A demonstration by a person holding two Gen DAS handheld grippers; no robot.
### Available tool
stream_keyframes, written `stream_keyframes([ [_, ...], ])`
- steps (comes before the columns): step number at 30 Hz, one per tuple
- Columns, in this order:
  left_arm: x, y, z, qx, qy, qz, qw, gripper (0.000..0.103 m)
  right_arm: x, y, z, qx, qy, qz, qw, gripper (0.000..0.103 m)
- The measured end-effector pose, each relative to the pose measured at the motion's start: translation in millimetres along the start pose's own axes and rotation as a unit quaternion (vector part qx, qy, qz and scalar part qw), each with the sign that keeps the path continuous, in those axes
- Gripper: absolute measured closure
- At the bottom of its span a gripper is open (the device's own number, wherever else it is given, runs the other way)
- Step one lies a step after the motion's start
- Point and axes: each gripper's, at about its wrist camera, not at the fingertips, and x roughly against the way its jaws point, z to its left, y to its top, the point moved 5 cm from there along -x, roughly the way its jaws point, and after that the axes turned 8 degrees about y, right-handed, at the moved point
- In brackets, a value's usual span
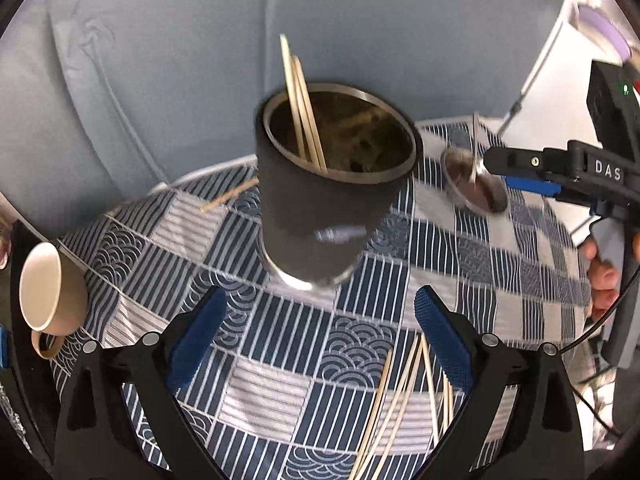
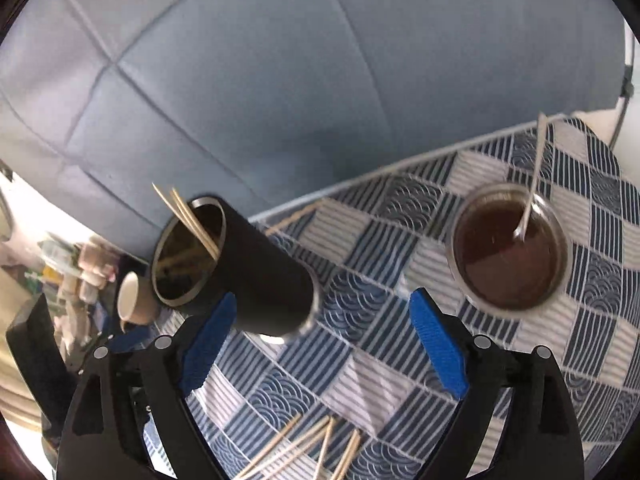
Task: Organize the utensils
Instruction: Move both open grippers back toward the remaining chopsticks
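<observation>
A tall black cylindrical holder [image 1: 328,196] stands on the patterned tablecloth [image 1: 280,360] with two wooden chopsticks [image 1: 300,108] in it; it also shows in the right wrist view [image 2: 248,272]. Several loose chopsticks [image 1: 404,404] lie on the cloth near me, also seen in the right wrist view [image 2: 316,448]. One more chopstick [image 1: 228,196] lies behind the holder. My left gripper [image 1: 320,344] is open and empty just in front of the holder. My right gripper [image 2: 320,344] is open and empty above the cloth; it also shows at the right of the left wrist view [image 1: 520,172].
A metal bowl [image 2: 508,248] with dark contents and a spoon [image 2: 532,184] stands at the right. A beige mug [image 1: 48,292] sits at the table's left edge. A grey-blue backdrop [image 1: 200,40] rises behind the table.
</observation>
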Motion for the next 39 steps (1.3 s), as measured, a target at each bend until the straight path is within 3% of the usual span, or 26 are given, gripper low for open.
stream_keyframes([
  [9, -32, -45, -20, -0.058, 0.001, 0.066, 0.9962, 0.01, -22, -68, -20, -0.01, -0.04, 0.071, 0.997, 0.019],
  [18, -58, -81, -24, -0.076, -0.003, 0.113, 0.9906, 0.01, -44, -136, -50, -0.014, -0.079, 0.149, 0.986, 0.019],
  [32, -74, -113, -38, -0.096, -0.012, 0.149, 0.9841, 0.01, -43, -176, -51, 0.016, -0.095, 0.143, 0.985, 0.018],
  [39, -77, -117, -43, -0.117, -0.001, 0.146, 0.9823, 0.008, -50, -191, -41, 0.082, -0.153, 0.153, 0.973, 0.015],
])
